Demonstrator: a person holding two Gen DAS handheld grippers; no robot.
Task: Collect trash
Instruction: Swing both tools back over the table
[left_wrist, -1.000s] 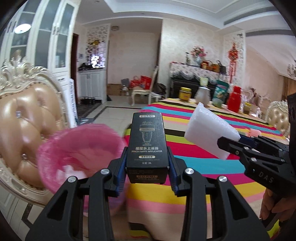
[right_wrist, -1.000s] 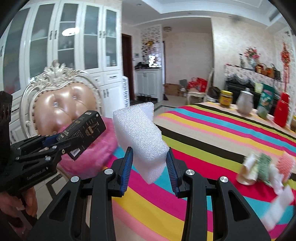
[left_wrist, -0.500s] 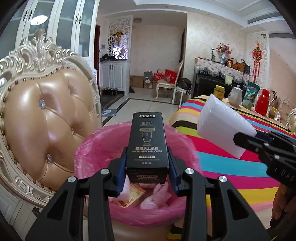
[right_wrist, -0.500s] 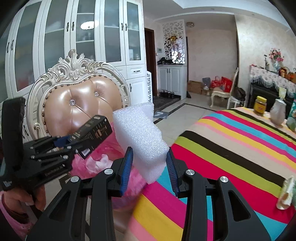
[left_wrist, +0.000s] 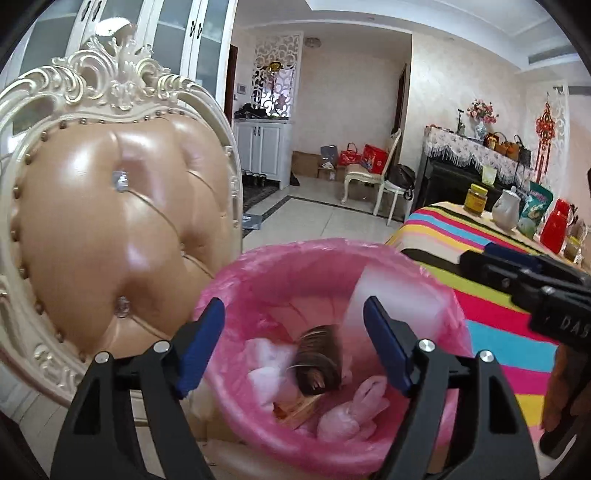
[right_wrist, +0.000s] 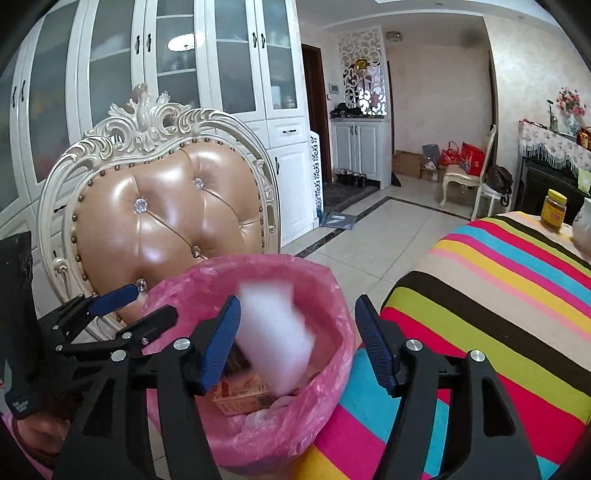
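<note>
While both pairs of jaws are spreading apart over the bin, we are at the drop step: each piece of trash has been let go and is falling. Our left gripper (left_wrist: 293, 347) has nothing between its blue pads; the dark box (left_wrist: 319, 363) it was aimed with shows as a blurred dark streak tumbling into the bin just beyond them. Our right gripper (right_wrist: 295, 341) is likewise releasing, and the white foam block (right_wrist: 275, 334) hangs blurred between its fingers, touching neither that we can tell, already sinking below the rim. The foam looks light, coarse-celled and squared off; the box is rigid and slim.

Below, the pink bin liner (left_wrist: 258, 266) is thin crinkled plastic folded over a round rim, holding crumpled white wrappers, a knotted pink bag and a printed carton (right_wrist: 242, 397). Next we judge both hands must lift clear and swing back to the striped tablecloth (right_wrist: 498, 295) for further scraps. Behind the bin stands the tufted leather chair (left_wrist: 110, 221), glossy, studded, with a carved cream frame.
</note>
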